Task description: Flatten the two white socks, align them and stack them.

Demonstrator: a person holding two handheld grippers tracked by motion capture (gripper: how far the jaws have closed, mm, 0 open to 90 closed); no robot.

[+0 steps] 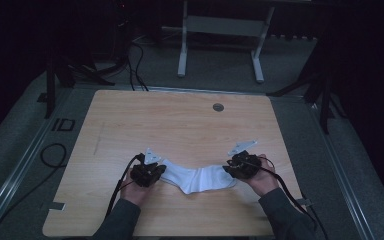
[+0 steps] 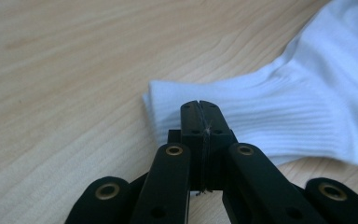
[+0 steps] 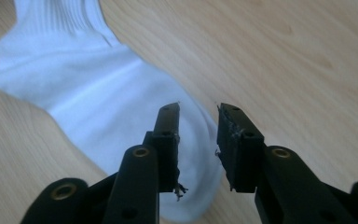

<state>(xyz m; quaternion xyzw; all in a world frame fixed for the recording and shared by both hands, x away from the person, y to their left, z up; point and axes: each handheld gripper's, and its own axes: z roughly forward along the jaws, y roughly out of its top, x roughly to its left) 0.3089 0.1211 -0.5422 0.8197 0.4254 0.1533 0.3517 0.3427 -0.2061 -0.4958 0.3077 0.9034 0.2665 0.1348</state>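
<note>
Sock [image 1: 196, 178]: white, flat on tabletop [image 1: 180, 120] near front edge, bent in a shallow V between the two tools.
Left tool [image 2: 199, 108]: jaws fully together over ribbed cuff end; whether cloth is pinched, cannot tell.
Right tool [image 3: 198, 122]: jaws apart, gap over toe end, pads not pressing on sock.
Hands: left [image 1: 132, 192] and right [image 1: 262, 181], one behind each tool.

— Supporting surface?
— A light wooden table [image 1: 180, 120], rounded corners, with a round grommet [image 1: 218, 107] near its far edge.
— What lies directly on it?
— One white sock [image 1: 197, 178], bent at the heel, lying flat near the near edge, roughly centred between left and right.
</note>
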